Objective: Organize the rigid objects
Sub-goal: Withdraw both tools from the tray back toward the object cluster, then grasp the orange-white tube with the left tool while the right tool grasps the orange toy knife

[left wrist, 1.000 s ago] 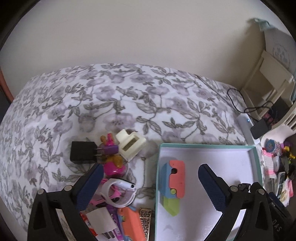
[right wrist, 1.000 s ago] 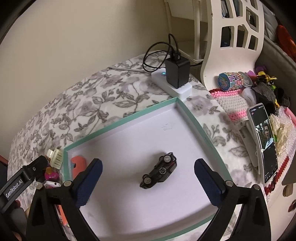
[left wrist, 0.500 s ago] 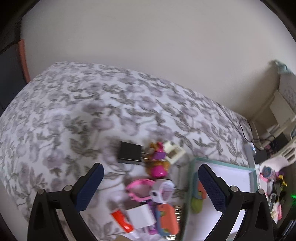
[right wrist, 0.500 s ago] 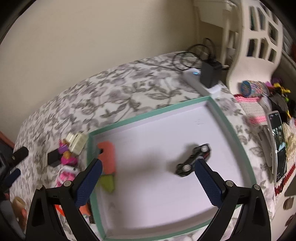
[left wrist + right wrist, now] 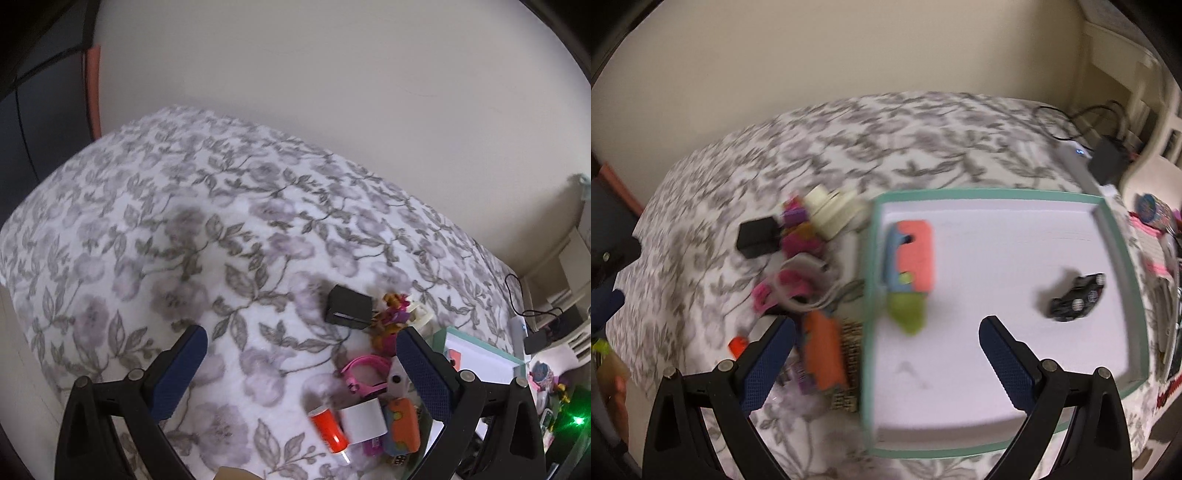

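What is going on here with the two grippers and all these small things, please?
A person is sorting small rigid objects from a floral bedspread into a teal-rimmed tray. The tray holds a black toy car and a coral, blue and green toy. A pile including a black charger lies beside it. The left gripper and right gripper are open and empty.

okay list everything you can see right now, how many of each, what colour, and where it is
tray: 1, white with teal rim, on the bed, right
toy car: 1, black, in tray, right side
slider toy: 1, coral, blue and green, in tray, left side
charger block: 1, black, on bedspread, far end of pile
watch: 1, pink, in pile
tube: 1, red-orange, near end of pile
power strip: 1, white, beyond tray
left gripper: 1, black with blue pads, open, empty
right gripper: 1, same, open, empty
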Available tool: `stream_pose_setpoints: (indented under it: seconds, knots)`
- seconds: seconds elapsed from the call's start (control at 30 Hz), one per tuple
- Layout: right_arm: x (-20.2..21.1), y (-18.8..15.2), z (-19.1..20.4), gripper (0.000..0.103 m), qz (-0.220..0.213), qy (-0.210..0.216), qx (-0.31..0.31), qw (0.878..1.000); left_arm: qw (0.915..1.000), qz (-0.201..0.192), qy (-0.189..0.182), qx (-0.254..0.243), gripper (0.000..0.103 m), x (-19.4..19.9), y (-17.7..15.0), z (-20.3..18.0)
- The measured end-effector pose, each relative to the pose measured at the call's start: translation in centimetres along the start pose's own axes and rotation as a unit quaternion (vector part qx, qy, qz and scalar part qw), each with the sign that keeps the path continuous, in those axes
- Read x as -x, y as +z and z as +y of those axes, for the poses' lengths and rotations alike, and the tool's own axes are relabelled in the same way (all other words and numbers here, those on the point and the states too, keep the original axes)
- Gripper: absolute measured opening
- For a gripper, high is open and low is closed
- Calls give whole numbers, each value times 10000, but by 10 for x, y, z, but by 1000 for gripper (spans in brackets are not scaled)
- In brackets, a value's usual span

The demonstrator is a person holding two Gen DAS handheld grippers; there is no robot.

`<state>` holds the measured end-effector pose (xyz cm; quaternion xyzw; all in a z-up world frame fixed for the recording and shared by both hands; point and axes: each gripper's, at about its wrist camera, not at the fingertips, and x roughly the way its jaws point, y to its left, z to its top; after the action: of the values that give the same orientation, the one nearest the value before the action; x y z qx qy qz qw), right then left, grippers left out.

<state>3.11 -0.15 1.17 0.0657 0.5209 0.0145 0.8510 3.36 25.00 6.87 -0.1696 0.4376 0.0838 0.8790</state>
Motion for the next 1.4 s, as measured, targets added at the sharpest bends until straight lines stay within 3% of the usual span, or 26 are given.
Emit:
stream_pose_setpoints:
  seconds: [0.2,0.4,0.63,0.77,0.87,1.13,1.4]
  knots:
    - [-13,-10,29,100,200,30,363,9991,9993,210,-145,286,103,-11,-7,17]
    - [-18,-11,31,100,274,123,377,9988,9982,426,-118,408,103,-23,-17,25]
    - [-15,-11,27,98,235,158,295,9992,9950,956,-115,246,103,-44,-35,17]
    - [-11,-11,28,80,206,239,332,9989,9921,1250,-46,72,103,-53,-44,9]
    - [-14,-13,30,74,291,245,374,9986,9879,1545,93,-60,103,-63,-53,5]
    - [-16,-13,24,73,360,242,280,9987,9771,2103,187,-270,103,-83,-73,-4]
    - [-14,-11,16,73,359,260,111,9990,9714,2232,465,-664,103,-88,-86,-12]
